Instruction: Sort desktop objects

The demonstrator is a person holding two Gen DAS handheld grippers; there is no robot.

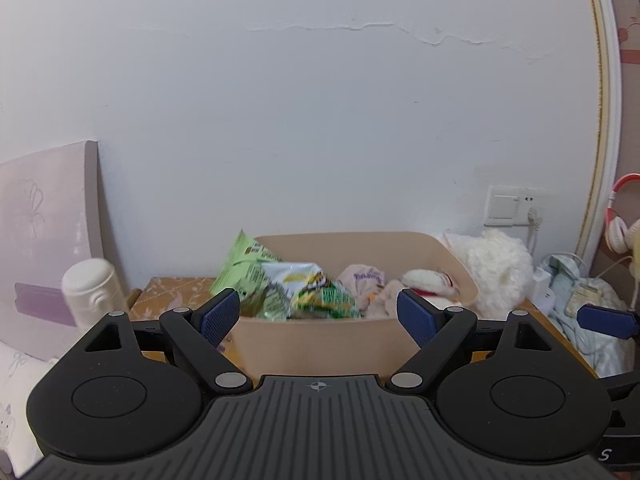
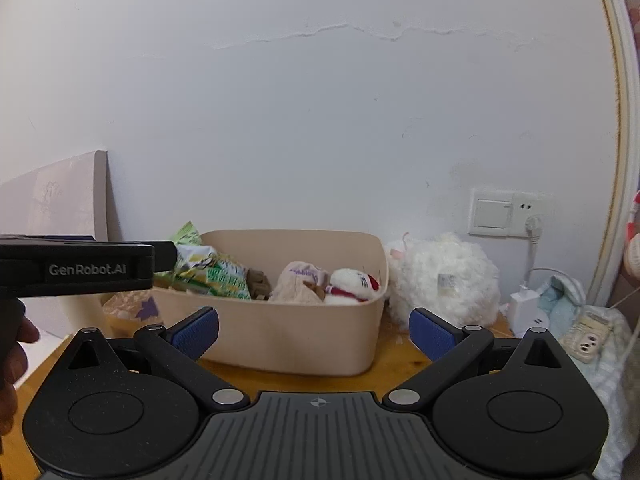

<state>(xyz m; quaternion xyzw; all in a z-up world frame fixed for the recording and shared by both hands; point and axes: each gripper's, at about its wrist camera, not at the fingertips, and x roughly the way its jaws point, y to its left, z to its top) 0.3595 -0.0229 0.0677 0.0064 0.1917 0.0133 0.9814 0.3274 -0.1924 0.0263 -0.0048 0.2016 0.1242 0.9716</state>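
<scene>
Snack packets [image 1: 304,292] and small plush toys [image 2: 352,286] fill the beige bin [image 2: 296,344] that sits on the wooden desk [image 2: 400,364], close to the white wall [image 1: 320,120]. From my seat at the controls, I see my left gripper [image 1: 320,314] hanging in front of the bin's near wall, its blue pads [image 1: 220,316] spread wide with nothing between them. My right gripper [image 2: 314,334] faces the same bin from slightly to the right, its jaws likewise wide apart and empty. In the bin, green and white crinkled packets lie on the left side, a pale cloth pouch [image 2: 302,286] with purple lettering sits in the middle, and a white plush with a red patch rests at the right end. A large fluffy white toy [image 2: 444,280] lies on the desk just beside the bin's right wall. Further right, a white charger [image 2: 524,308] stands beneath a wall socket [image 2: 512,214], next to a bundle of pale blue cloth [image 2: 592,344]. A cream-coloured jar [image 1: 90,292] stands to the left of the bin. A person's hand [image 2: 16,360] shows at the left edge of the right wrist view.
</scene>
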